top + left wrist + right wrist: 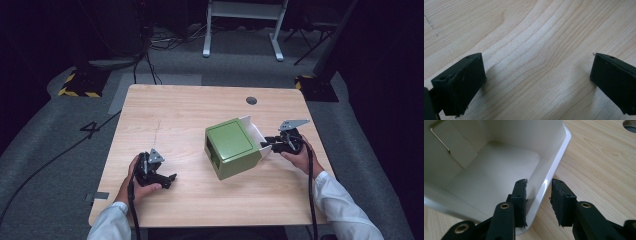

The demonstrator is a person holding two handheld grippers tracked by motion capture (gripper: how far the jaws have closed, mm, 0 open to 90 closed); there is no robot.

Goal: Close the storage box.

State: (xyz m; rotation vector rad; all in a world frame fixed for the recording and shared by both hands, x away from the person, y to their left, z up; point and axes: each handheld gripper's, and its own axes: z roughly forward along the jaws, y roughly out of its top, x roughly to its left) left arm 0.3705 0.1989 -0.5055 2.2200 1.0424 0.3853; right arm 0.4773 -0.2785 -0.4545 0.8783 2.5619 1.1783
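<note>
Green box with a white open interior, lying on its side right of centre on the wooden surface, its white wall pinched at the rim by the right claw (left claw spread wide, resting apart over bare wood).

Light wooden table bears a green box lying on its side

table — pale matt wood | box — green outside, glossy white plastic inside
</note>
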